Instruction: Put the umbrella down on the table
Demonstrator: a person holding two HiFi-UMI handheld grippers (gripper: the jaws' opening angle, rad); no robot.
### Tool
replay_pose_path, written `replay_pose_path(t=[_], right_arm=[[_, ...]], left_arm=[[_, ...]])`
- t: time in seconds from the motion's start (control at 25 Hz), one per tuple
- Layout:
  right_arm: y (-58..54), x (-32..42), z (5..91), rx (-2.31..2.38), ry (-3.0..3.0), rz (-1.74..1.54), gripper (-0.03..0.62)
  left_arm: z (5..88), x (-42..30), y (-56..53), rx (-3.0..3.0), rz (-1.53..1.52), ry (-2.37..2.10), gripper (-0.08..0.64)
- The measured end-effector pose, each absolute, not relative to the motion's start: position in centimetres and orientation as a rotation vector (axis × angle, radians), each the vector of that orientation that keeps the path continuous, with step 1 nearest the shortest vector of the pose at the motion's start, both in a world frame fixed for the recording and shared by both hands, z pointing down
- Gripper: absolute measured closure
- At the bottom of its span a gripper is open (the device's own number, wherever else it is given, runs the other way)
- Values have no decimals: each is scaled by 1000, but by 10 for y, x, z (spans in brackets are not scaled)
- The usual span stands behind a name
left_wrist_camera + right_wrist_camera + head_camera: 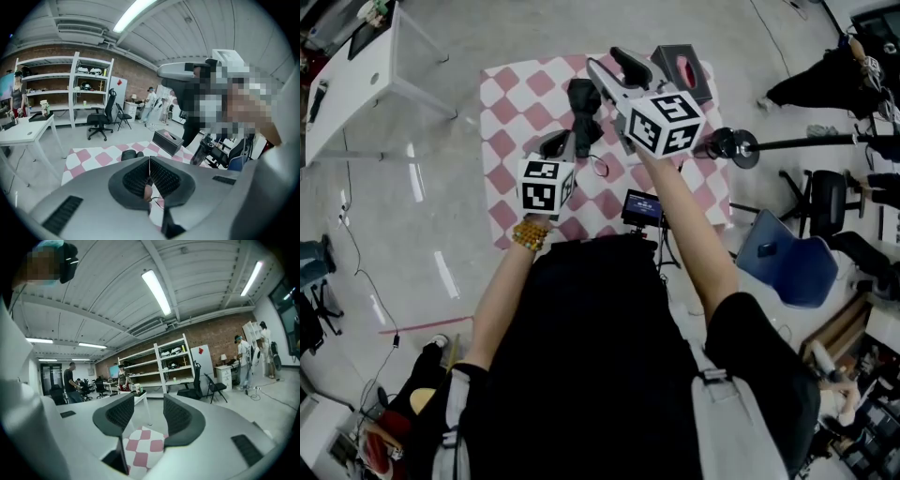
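Observation:
A folded black umbrella (pixel 583 108) lies on the pink-and-white checked table (pixel 511 94). My left gripper (pixel 558 143) sits at the umbrella's near end, low over the cloth. In the left gripper view its jaws (pixel 149 161) meet at the tips; the umbrella's dark end (pixel 132 154) shows just beyond them. A thin cord loop (pixel 599 167) lies on the cloth beside it. My right gripper (pixel 615 68) is raised above the table's far side, to the right of the umbrella. It (pixel 147 411) points out into the room, open with nothing between the pads.
A dark tissue box (pixel 684 70) stands at the table's far right corner. A small screen (pixel 642 208) is mounted at the near edge. A black stand (pixel 736 145) and a blue chair (pixel 787 255) are to the right, a white desk (pixel 356 66) to the left.

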State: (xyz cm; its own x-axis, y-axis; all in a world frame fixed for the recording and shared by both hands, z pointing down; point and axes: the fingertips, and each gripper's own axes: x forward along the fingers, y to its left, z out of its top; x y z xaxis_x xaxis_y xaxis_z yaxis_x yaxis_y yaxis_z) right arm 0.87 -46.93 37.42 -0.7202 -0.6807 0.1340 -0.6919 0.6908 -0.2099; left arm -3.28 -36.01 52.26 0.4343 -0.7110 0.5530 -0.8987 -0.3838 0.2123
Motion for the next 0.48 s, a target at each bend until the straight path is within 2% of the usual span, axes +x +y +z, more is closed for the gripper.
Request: replay_pose_path(t=[0.28, 0.48], right_arm=[[-455, 9, 349, 1223, -2831, 91, 408], [-440, 10, 355, 1269, -2797, 25, 436]], left_arm=[[526, -33, -361, 2210, 527, -1340, 545], [525, -35, -361, 2215, 530, -1338, 545]])
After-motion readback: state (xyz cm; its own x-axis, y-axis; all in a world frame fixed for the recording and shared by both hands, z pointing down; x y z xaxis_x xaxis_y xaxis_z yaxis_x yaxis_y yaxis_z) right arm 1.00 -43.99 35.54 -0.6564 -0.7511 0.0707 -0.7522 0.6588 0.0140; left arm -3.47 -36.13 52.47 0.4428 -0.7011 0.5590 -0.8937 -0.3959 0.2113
